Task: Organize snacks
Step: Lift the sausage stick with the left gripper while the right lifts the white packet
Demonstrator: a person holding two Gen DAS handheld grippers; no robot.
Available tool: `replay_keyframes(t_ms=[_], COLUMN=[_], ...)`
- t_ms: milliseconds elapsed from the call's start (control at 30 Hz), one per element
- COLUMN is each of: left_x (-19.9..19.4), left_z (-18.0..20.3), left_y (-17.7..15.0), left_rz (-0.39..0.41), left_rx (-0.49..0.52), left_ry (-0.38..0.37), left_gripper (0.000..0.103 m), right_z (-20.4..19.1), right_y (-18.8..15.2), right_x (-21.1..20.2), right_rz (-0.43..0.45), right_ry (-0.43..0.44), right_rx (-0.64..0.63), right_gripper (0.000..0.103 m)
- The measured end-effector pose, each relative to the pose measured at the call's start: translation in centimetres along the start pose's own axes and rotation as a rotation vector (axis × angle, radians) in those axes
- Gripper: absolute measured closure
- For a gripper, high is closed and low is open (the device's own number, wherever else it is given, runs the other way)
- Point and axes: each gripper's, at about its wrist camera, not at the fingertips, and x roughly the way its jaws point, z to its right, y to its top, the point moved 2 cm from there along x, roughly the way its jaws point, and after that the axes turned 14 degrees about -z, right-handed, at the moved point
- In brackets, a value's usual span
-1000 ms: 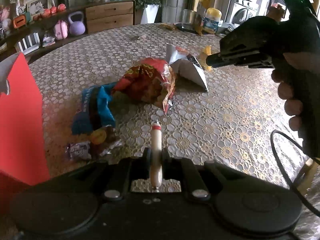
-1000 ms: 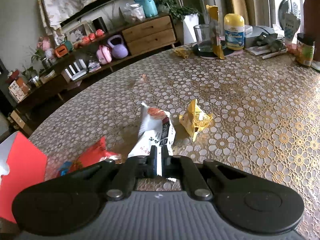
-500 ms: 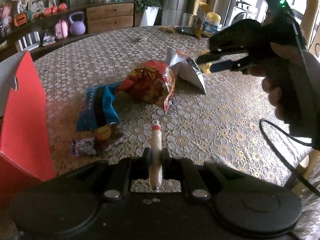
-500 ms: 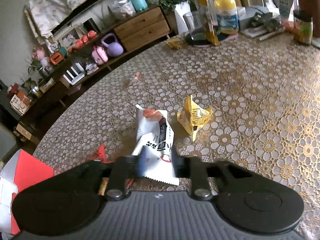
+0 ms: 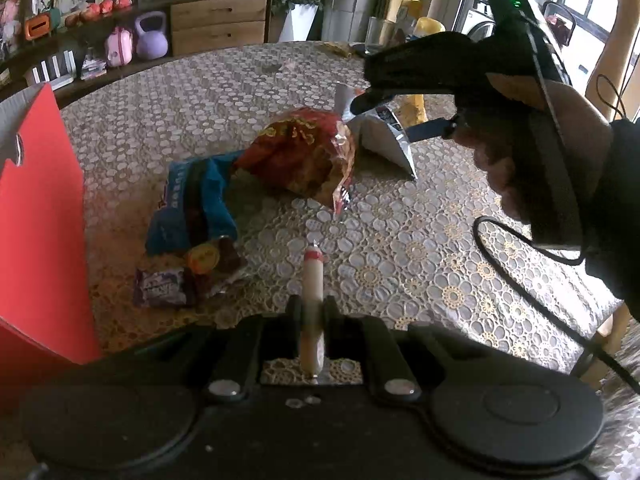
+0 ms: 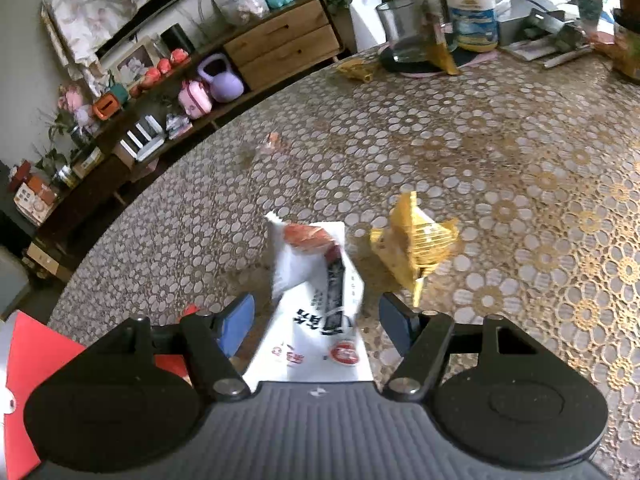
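Observation:
My left gripper (image 5: 312,312) is shut on a pale sausage stick (image 5: 313,280) with a red band, held above the table. My right gripper (image 6: 316,320) is open, its jaws on either side of a white snack packet (image 6: 316,292); it also shows in the left wrist view (image 5: 396,118) over that packet (image 5: 384,136). On the table lie a red chip bag (image 5: 304,156), a blue bag (image 5: 192,204), small wrapped sweets (image 5: 176,284) and a yellow packet (image 6: 416,244).
A red box (image 5: 36,216) stands at the left table edge. At the far side are a glass (image 6: 396,32), a yellow-lidded jar (image 6: 472,8) and other items. A sideboard (image 6: 280,44) with a kettlebell stands beyond the table.
My right gripper has opened and moved down and forward over the white packet. My left gripper still holds the sausage stick and has barely moved.

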Motion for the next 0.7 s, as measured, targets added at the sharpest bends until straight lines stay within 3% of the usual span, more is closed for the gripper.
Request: replay_keyframes(t_ms=[200,333,433,700], left_x=[0.0,0.0,-0.1,-1.3], left_z=[-0.1,-0.2,-0.2,-0.1], left_y=[0.0,0.0,0.0,-0.2], left_rz=[0.001,0.001,0.003,0.017], left_rx=[-0.005,-0.009,-0.01,-0.014], left_ry=[-0.002,-0.006,-0.005,-0.012], left_gripper=[0.096,0.096,0.096,0.096], right_z=[-0.7,-0.9,-1.3,-1.7], right_y=[-0.4,-0.7,-1.0,-2.7], right_x=[0.7,0.6,0.1,-3.2], right_rz=[0.005,-0.005,0.003,0.034], right_ry=[-0.073,-0.083,-0.112,-0.111], right_rx=[-0.037,-0.054,-0.078,-0.096], right_gripper=[0.035,0.055,0.061,0.064])
